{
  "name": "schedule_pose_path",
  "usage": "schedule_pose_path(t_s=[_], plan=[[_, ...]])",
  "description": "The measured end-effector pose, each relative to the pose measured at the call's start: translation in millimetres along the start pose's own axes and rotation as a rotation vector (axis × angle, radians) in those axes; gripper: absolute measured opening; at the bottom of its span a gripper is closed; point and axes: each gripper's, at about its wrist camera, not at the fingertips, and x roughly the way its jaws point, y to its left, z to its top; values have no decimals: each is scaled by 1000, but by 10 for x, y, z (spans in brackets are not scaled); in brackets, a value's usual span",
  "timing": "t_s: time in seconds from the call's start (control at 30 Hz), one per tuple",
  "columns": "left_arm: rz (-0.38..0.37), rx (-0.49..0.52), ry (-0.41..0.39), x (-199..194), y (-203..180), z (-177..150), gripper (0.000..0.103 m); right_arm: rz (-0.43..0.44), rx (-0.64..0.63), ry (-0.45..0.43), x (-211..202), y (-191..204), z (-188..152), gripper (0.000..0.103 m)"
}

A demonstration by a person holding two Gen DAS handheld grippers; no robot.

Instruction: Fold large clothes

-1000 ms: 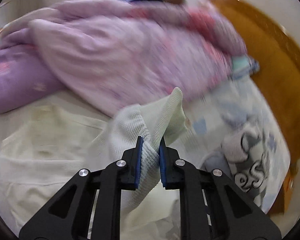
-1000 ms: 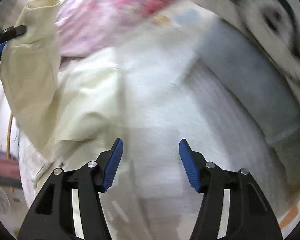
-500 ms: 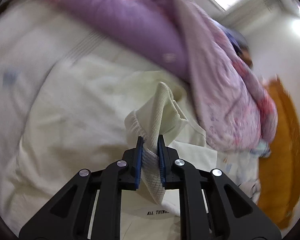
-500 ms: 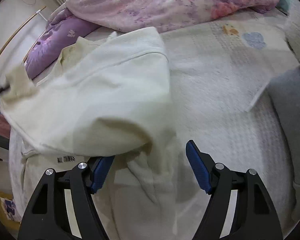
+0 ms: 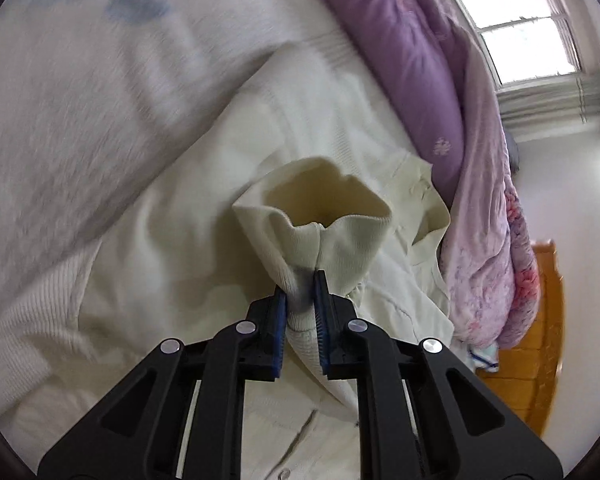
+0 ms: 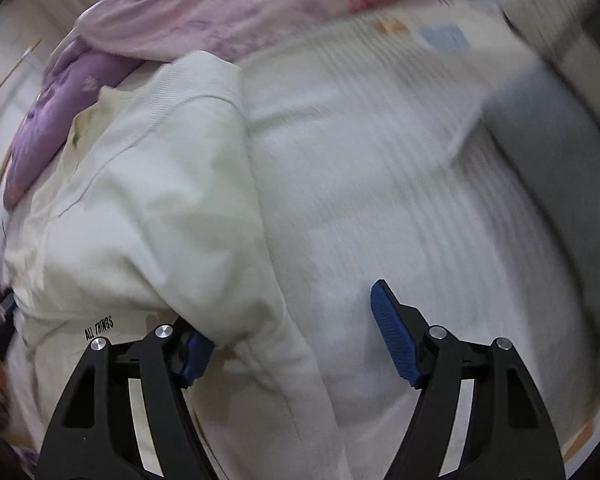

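Note:
A large cream sweatshirt (image 6: pixel 148 208) with black "ALL THINGS" lettering lies spread on the bed. My left gripper (image 5: pixel 301 304) is shut on its ribbed sleeve cuff (image 5: pixel 324 228), held over the garment's body (image 5: pixel 172 280), the cuff opening facing the camera. My right gripper (image 6: pixel 296 332) is open, low over the sweatshirt's right side; a folded sleeve edge lies between its fingers and covers the tip of the left finger (image 6: pixel 192 354).
A purple and pink floral duvet (image 5: pixel 432 80) is bunched along the far edge of the bed, also in the right wrist view (image 6: pixel 204 12). White textured bedspread (image 6: pixel 400 184) surrounds the sweatshirt. A grey cushion (image 6: pixel 560 152) lies right. Orange wooden floor (image 5: pixel 540 340) and a window (image 5: pixel 512 20).
My left gripper carried the cuff across over the sweatshirt's body, laying the sleeve over. My right gripper dropped lower and closer to the garment, still open.

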Motion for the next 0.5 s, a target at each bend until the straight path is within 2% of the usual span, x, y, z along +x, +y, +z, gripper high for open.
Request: schedule_pose_path(t_s=[0.2, 0.37, 0.43, 0.47, 0.5], plan=[[-8, -62, 51, -58, 277, -26, 15, 39, 15, 50, -76, 47, 55, 71], [0, -139, 24, -257, 413, 75, 15, 60, 1, 65, -333, 160, 101, 71], [0, -105, -14, -436, 346, 136, 16, 57, -6, 64, -472, 190, 99, 71], [16, -65, -25, -507, 270, 158, 16, 56, -11, 67, -526, 224, 107, 71], [1, -11, -33, -582, 138, 181, 16, 62, -7, 62, -582, 240, 107, 71]])
